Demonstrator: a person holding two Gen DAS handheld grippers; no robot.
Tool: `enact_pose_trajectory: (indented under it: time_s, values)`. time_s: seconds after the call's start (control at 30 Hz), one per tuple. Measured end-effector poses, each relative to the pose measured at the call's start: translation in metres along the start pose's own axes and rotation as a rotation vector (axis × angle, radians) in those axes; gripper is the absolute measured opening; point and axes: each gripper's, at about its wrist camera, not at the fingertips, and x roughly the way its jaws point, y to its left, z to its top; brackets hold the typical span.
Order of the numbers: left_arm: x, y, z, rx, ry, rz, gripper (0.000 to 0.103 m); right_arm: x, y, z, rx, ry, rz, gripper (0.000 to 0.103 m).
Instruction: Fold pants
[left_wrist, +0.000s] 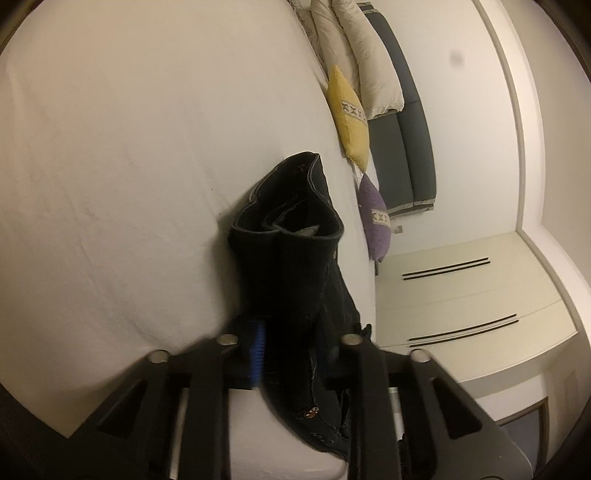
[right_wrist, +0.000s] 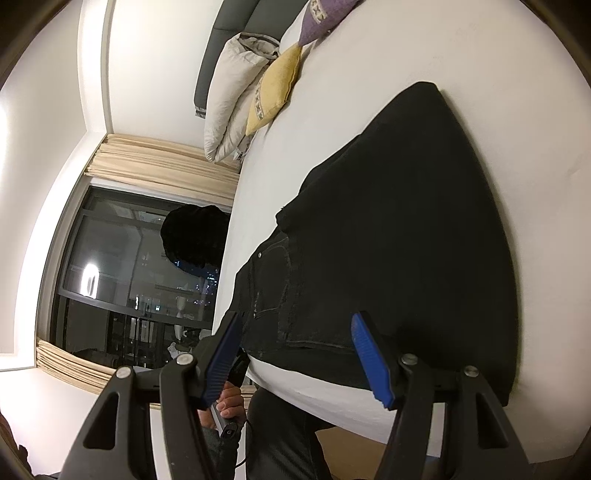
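Black pants (left_wrist: 291, 266) on a white bed (left_wrist: 129, 147), left gripper (left_wrist: 291, 354) fingers clamped on the pants' waist, right gripper (right_wrist: 295, 354) fingers spread apart, gripping nothing

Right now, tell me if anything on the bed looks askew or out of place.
Nothing looks damaged or spilled. The black pants lie across the white bed, their near end bunched up in the shut left hand-held gripper. The yellow and purple cushions sit at the bed's edge.

White bed (right_wrist: 480, 55) (pants (right_wrist: 406, 221), cushions (right_wrist: 277, 85))
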Motion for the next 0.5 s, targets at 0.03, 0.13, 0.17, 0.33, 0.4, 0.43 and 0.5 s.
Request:
enact_pose_trajectory:
  time_s: [0.03, 0.13, 0.17, 0.33, 0.4, 0.43, 0.5]
  values:
    - [0.0, 0.0, 0.0, 0.005, -0.002, 0.002, 0.01, 0.0, 0.0, 0.001, 0.0, -0.002, -0.002, 0.065]
    - [0.002, -0.001, 0.0, 0.024, -0.004, 0.009, 0.008, 0.001, 0.003, 0.004, -0.011, -0.004, -0.002, 0.065]
    - [0.002, -0.002, 0.0, 0.031, -0.005, 0.016, 0.008, -0.001, 0.003, 0.004, -0.014, -0.003, -0.002, 0.065]
    - [0.002, -0.006, 0.001, 0.049, -0.012, 0.026, 0.007, 0.015, 0.006, 0.01, -0.025, 0.022, -0.045, 0.065]
    - [0.001, -0.008, 0.0, 0.058, -0.011, 0.032, 0.007, 0.021, 0.009, 0.013, -0.035, 0.031, -0.035, 0.065]
    - [0.001, -0.009, 0.0, 0.055, -0.012, 0.03, 0.007, 0.026, 0.012, 0.014, -0.045, 0.038, -0.032, 0.065]
    - [0.001, -0.01, 0.0, 0.061, -0.014, 0.03, 0.007, 0.038, 0.012, 0.016, -0.055, 0.058, -0.03, 0.065]
